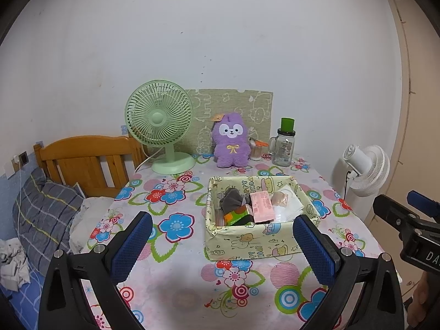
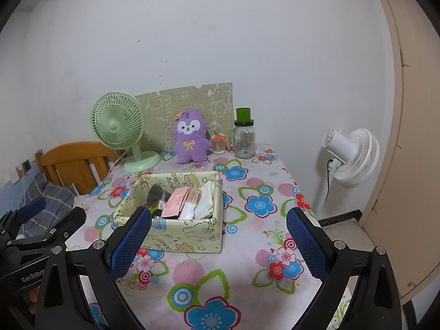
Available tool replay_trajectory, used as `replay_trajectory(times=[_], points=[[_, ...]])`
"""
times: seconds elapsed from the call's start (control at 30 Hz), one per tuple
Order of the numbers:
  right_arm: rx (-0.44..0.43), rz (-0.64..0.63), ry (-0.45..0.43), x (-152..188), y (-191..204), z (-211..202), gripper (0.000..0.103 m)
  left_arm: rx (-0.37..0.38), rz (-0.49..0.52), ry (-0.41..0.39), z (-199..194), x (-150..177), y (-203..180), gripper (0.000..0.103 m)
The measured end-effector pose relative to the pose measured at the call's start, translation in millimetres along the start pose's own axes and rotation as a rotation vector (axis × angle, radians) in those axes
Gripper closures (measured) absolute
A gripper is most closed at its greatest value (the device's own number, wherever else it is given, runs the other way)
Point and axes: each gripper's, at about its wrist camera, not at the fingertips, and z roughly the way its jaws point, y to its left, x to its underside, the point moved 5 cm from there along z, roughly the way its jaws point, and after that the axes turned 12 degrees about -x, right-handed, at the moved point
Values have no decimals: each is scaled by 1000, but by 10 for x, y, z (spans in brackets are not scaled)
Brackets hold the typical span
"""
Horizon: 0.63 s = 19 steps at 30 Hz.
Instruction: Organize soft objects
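A: Soft objects: one grey cloth bundle (image 1: 232, 198), one pink packet (image 1: 262, 206), white folded cloths (image 2: 206, 199), all inside one patterned box (image 1: 247, 236) mid-table. One purple plush (image 1: 232, 144) upright at the back, outside the box.

B: Step in hand?

A: Looks like a pause between picks. Left gripper (image 1: 222, 250) wide open, empty, hovering before the box; right gripper (image 2: 218, 244) likewise wide, empty.

B: Next?

A: Probably reaching past the box for the plush, closing gently. Also counted: two fans, one jar.

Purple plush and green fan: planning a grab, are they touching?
Apart. The right wrist view shows tablecloth between the purple plush and the green fan.
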Motion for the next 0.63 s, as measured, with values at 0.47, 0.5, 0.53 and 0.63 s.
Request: replay_trajectory(times=[0.47,0.5,0.53,0.63], points=[[1,2,3,8,-4,3,3,7,5,-5,-9,-4,-20,0],[0,2,3,10,-8,1,3,7,4,-5,-9,-7,-14,0],[1,1,2,8,-3,2,3,7,5,-5,-10,-4,-24,0],[0,0,3,9,-3,3,3,7,7,-5,-9,-1,-32,0]])
